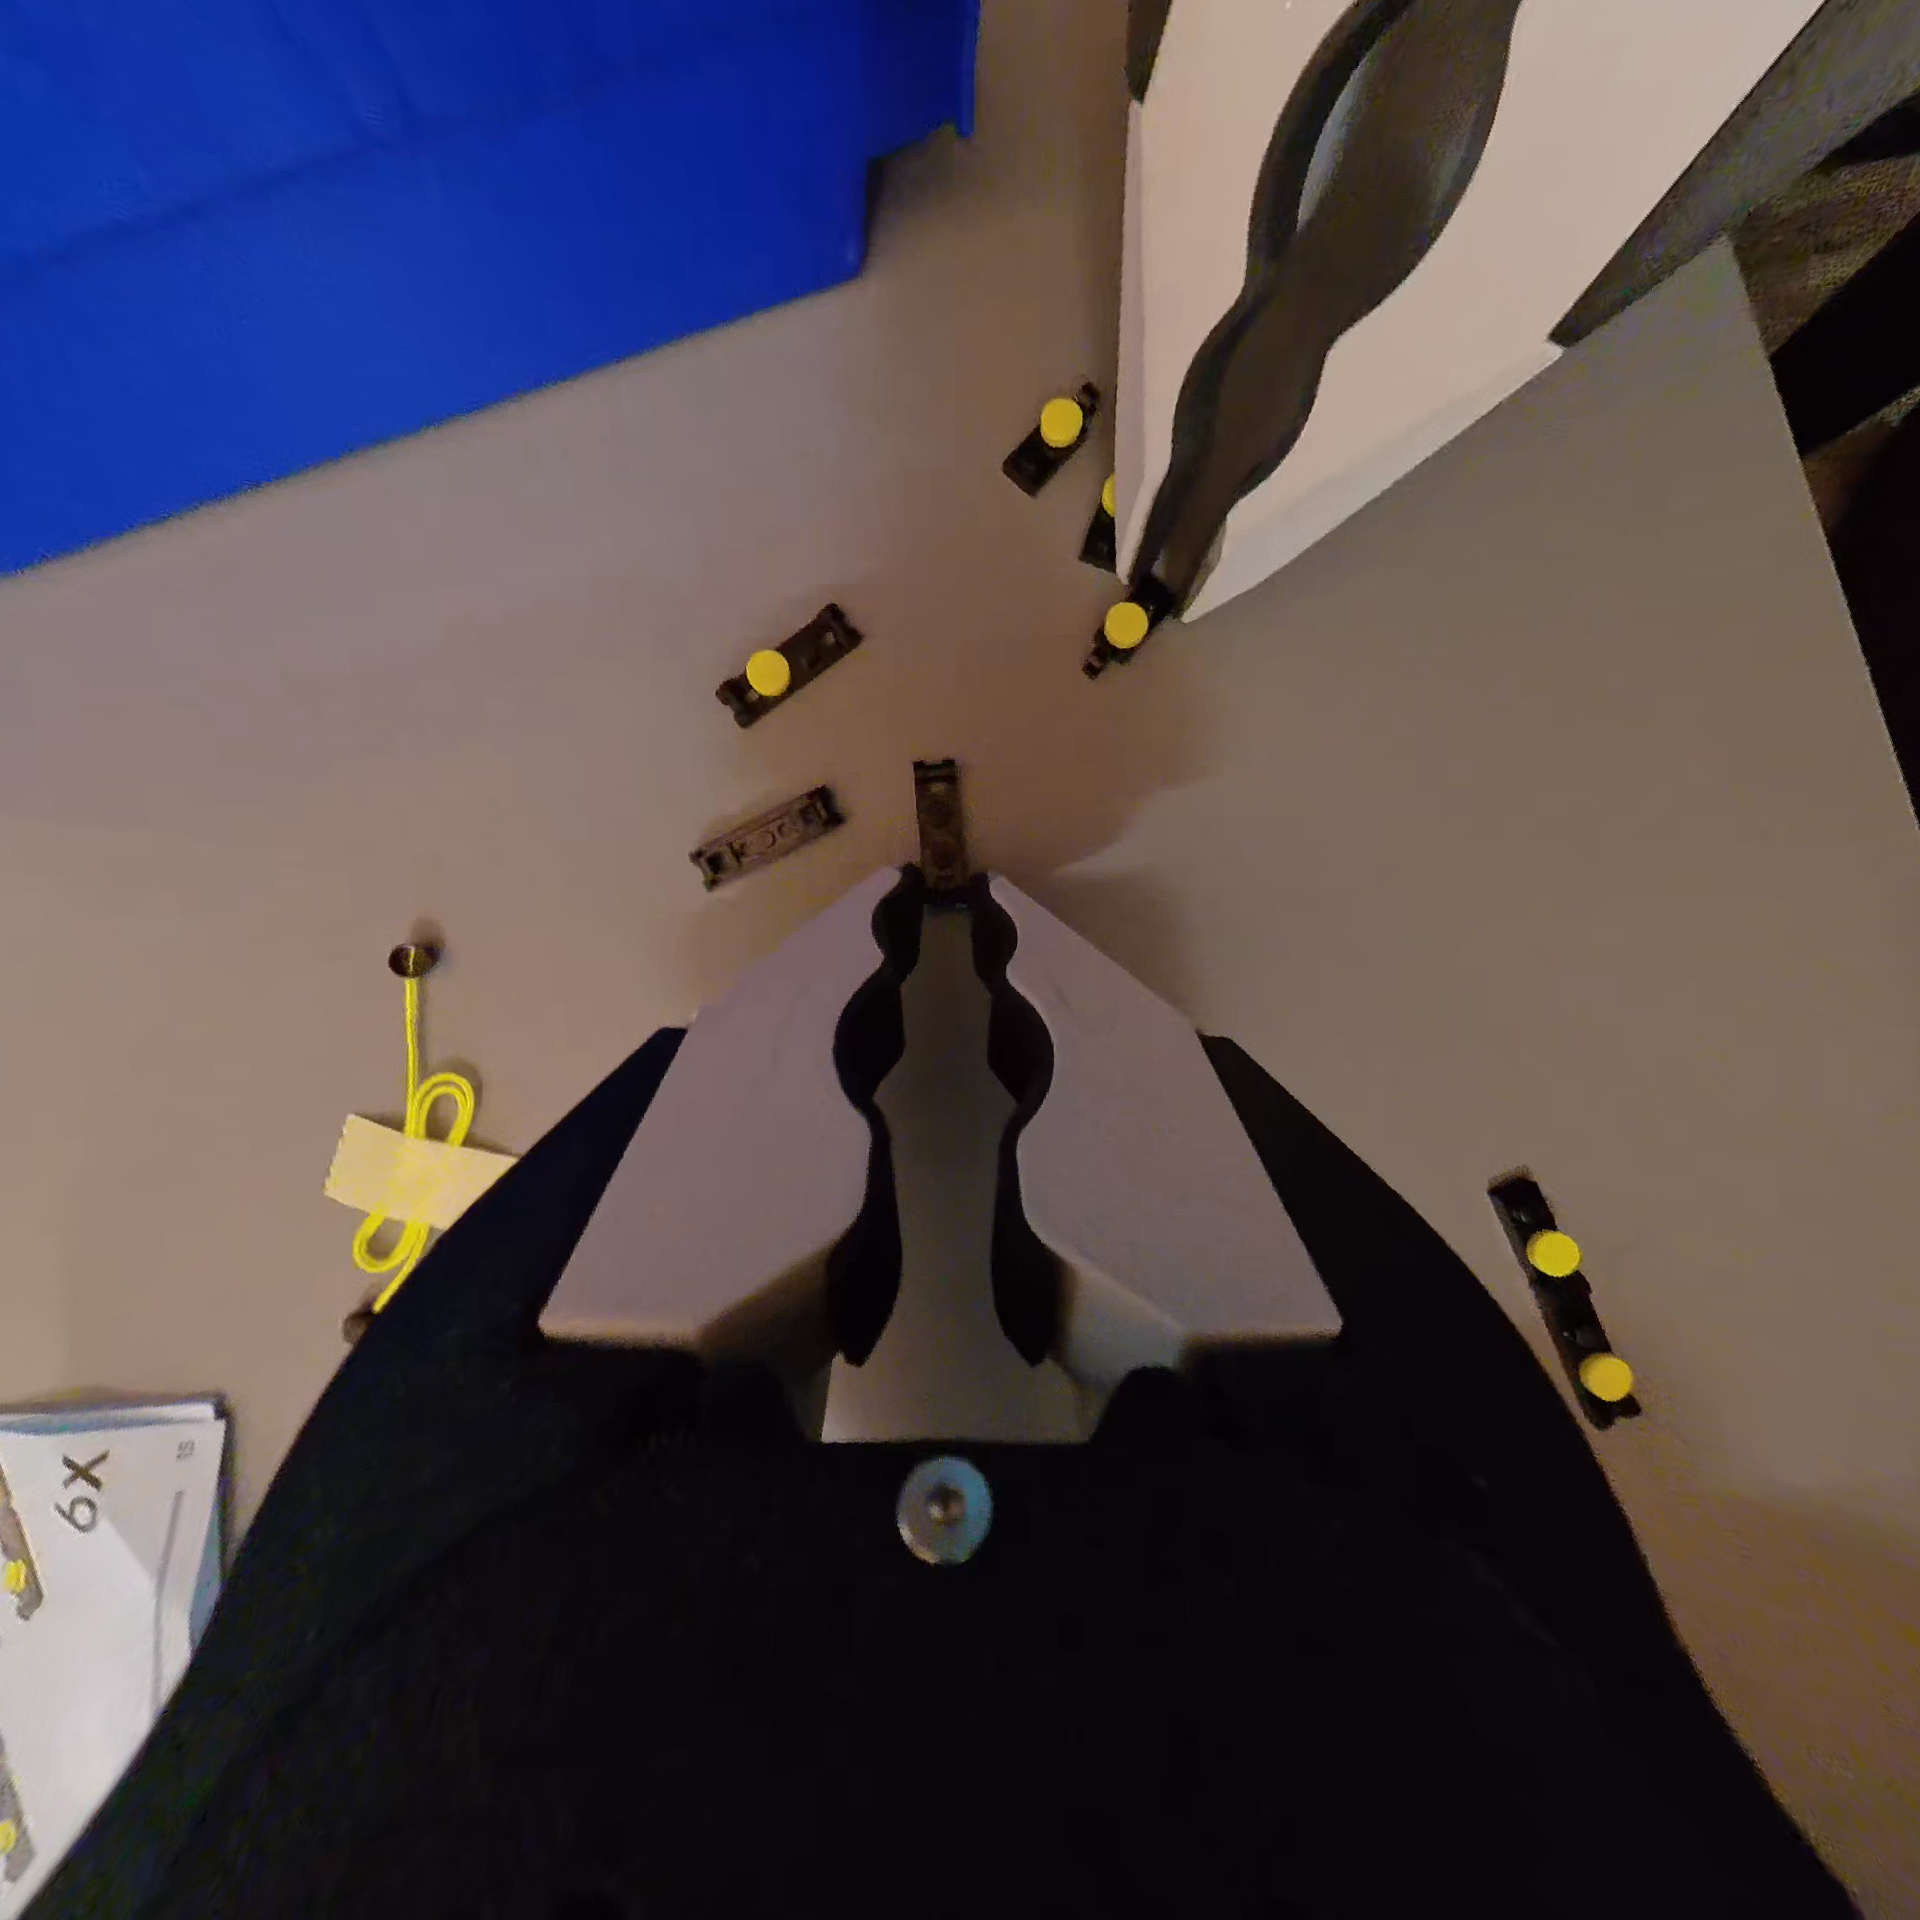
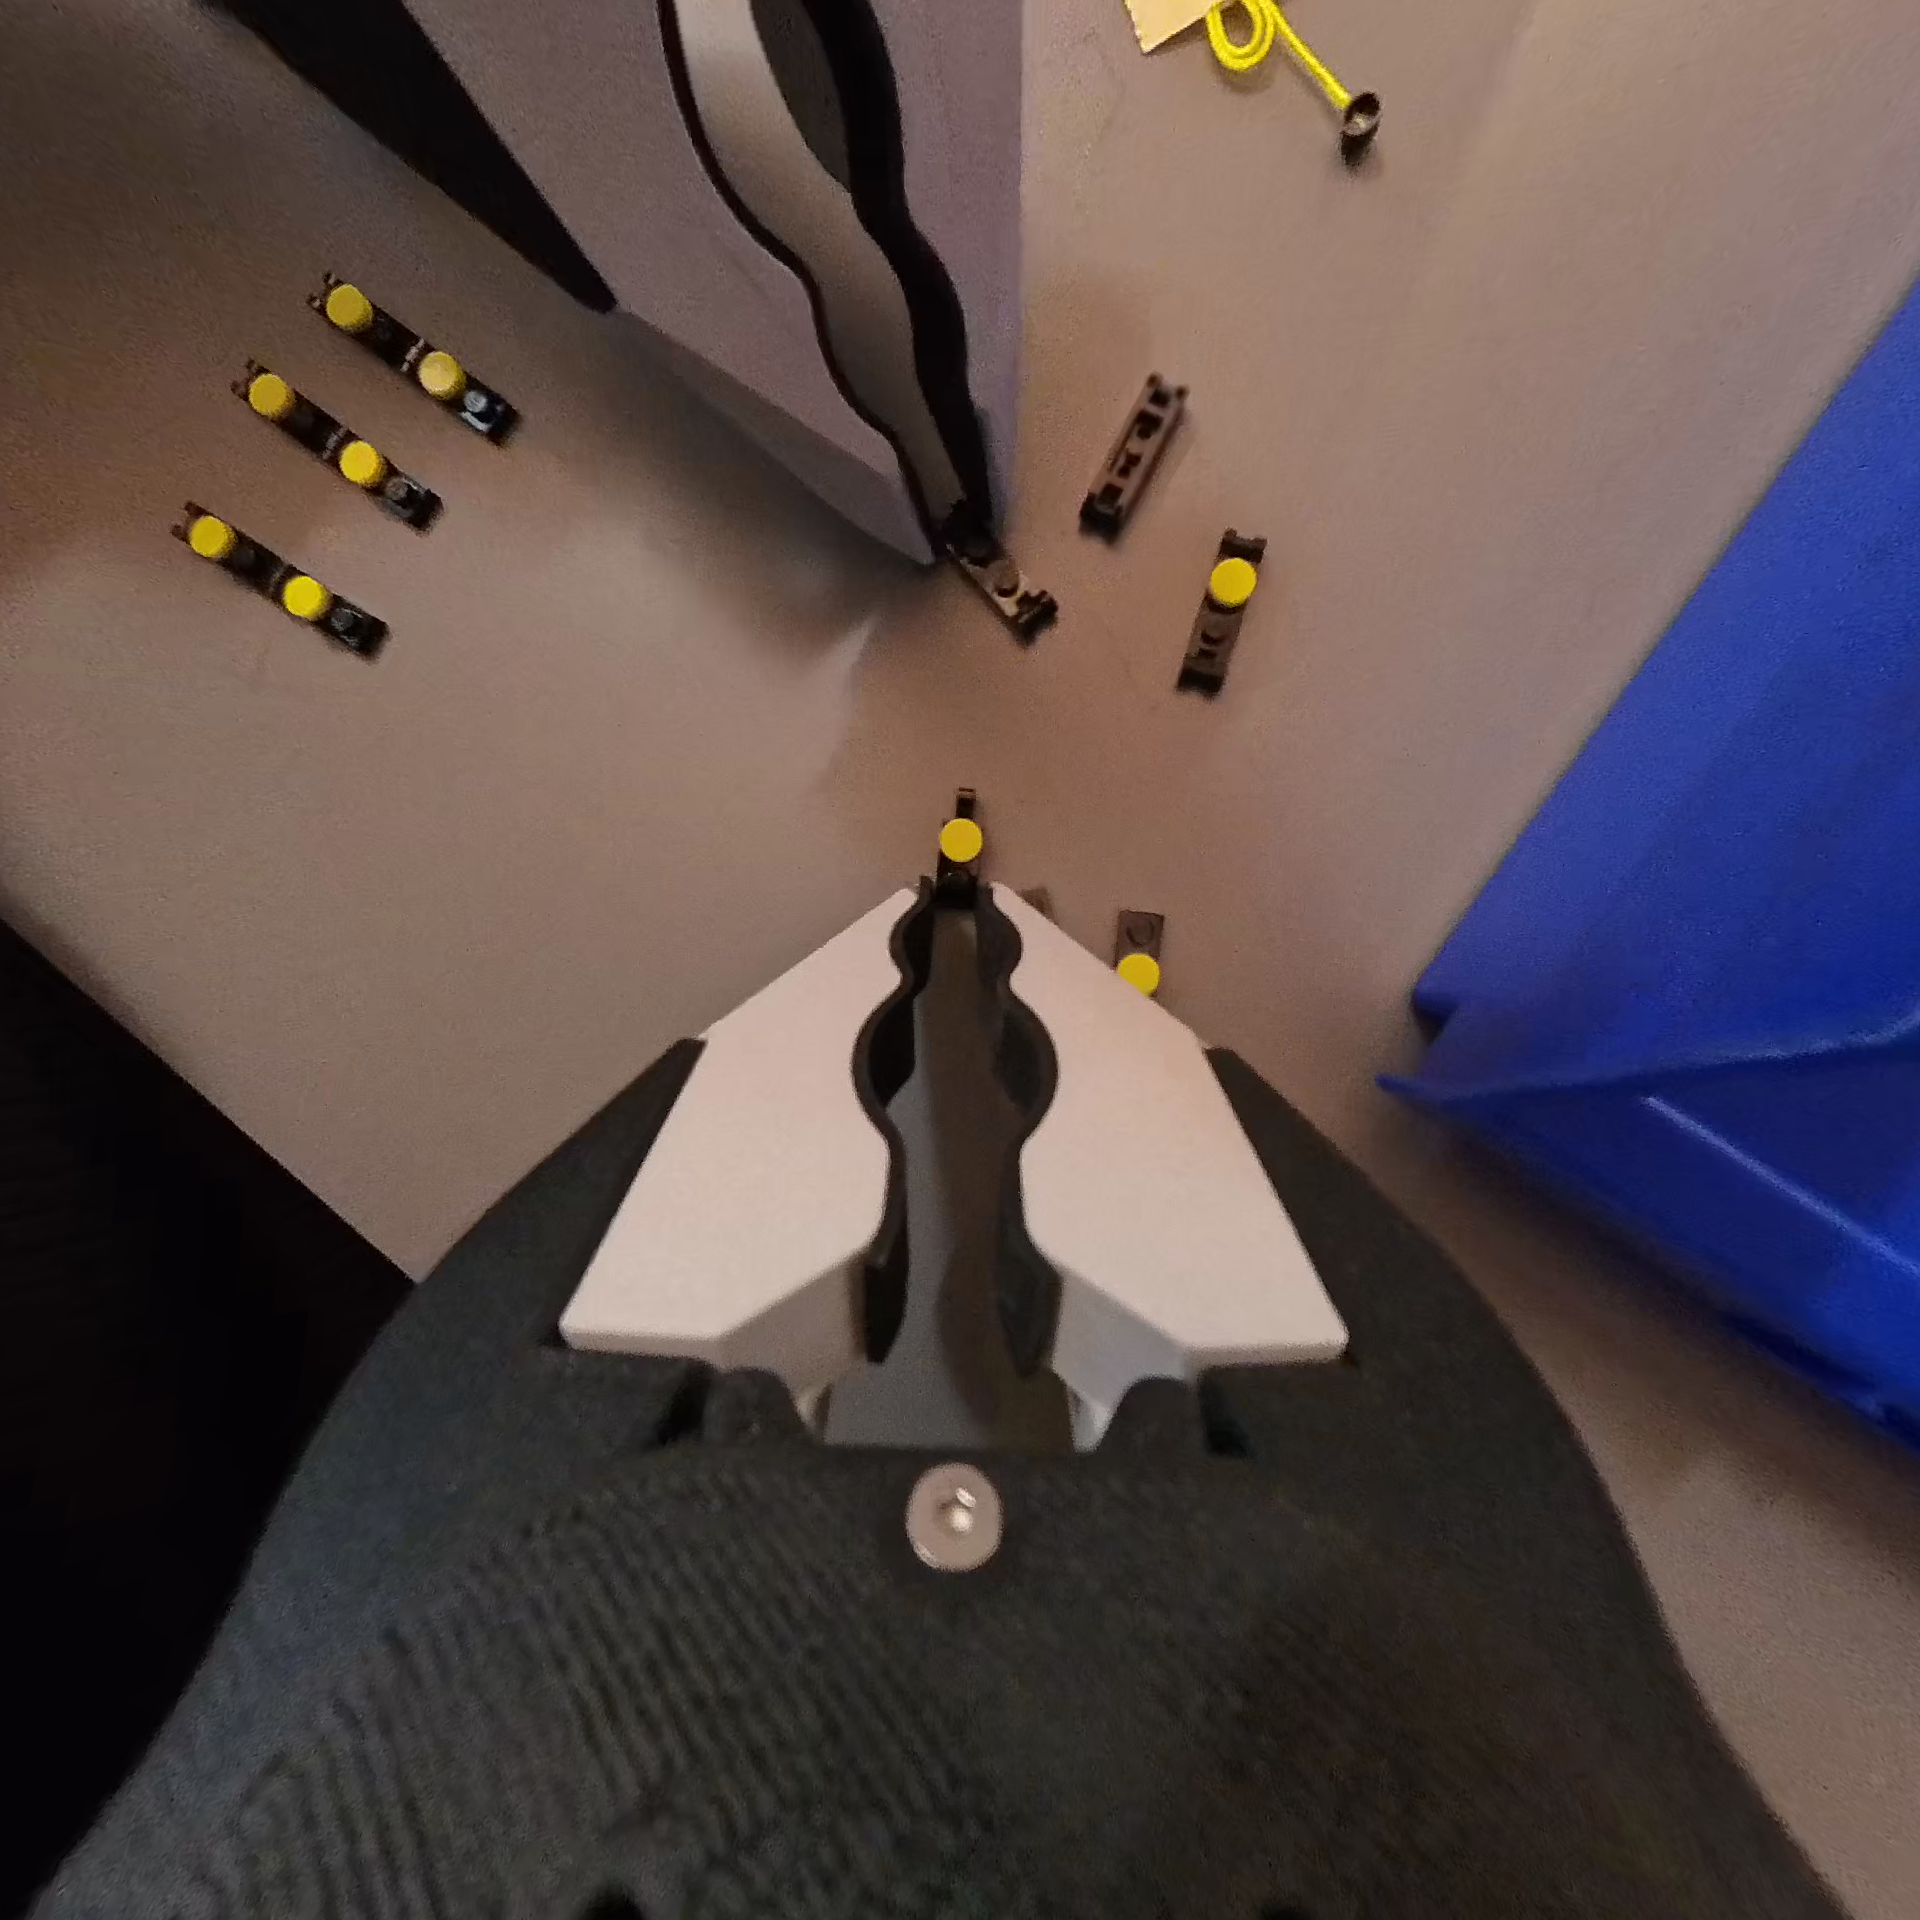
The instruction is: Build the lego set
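Observation:
My left gripper [image 1: 940, 902] is shut on the end of a bare black plate [image 1: 940, 821] just above the grey table. It also shows in the right wrist view [image 2: 966, 525], with that plate [image 2: 1006, 589] sticking out of its tips. My right gripper [image 2: 958, 896] is shut on a black plate with one yellow stud [image 2: 961, 840]. In the left wrist view it comes in from the upper right [image 1: 1151, 594] with the same piece [image 1: 1125, 625]. The two held pieces are a short way apart.
Loose black plates with one yellow stud [image 1: 790, 665] [image 1: 1051, 436] [image 2: 1226, 613] [image 2: 1140, 961] and a bare one [image 1: 767, 836] lie nearby. Three long plates with two yellow studs [image 2: 332, 442] lie left. A blue bin [image 2: 1714, 935], yellow string [image 1: 416, 1122], booklet [image 1: 104, 1538]. One gripper's finger ends stand about 7 centimeters off the other's.

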Demonstrator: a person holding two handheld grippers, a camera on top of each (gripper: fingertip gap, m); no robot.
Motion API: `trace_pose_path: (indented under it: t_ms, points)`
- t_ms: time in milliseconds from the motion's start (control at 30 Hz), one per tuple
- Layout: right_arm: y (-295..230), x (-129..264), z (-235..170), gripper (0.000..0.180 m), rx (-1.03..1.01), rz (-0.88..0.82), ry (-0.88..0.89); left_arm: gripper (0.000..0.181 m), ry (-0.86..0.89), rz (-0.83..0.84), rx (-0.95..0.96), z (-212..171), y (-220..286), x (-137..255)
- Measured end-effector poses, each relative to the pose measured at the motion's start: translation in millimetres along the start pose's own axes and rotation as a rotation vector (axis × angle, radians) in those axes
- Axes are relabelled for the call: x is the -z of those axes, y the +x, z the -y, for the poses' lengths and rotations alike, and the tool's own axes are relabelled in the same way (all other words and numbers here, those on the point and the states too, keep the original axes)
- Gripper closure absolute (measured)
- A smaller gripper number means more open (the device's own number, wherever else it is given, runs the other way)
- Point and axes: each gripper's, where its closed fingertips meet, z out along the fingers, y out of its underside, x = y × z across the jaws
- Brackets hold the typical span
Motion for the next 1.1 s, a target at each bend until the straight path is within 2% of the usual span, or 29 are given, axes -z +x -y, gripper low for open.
trace_pose_path:
  t_ms: [267,367,467,633,800,967,1100]
  points:
    - [1.9,-0.8,1.1,0.173,0.035,-0.019,0.004,0.167,0.035,-0.017,0.034,6.1,-0.2,-4.5]
    - [2.6,-1.3,2.3,0.173,0.052,-0.012,0.016,0.174,0.022,-0.025,0.027,7.3,1.9,-6.0]
    - [2.4,-1.9,3.5,0.173,0.058,0.008,0.032,0.174,0.015,-0.007,0.023,1.8,1.8,-2.0]
    - [-2.7,-5.8,9.3,0.173,0.095,0.046,0.071,0.175,0.038,0.063,0.097,-23.8,3.4,27.3]
    - [-23.5,-16.4,23.5,0.173,0.13,0.141,0.097,0.175,0.09,0.103,0.244,-57.3,30.4,62.9]
    - [-47.6,-32.7,44.8,0.173,0.24,0.196,0.091,0.175,0.098,0.155,0.335,-91.3,50.4,70.1]
    - [-58.1,-46.3,63.0,0.174,0.351,0.18,0.082,0.175,0.12,0.153,0.345,-92.9,48.7,68.5]
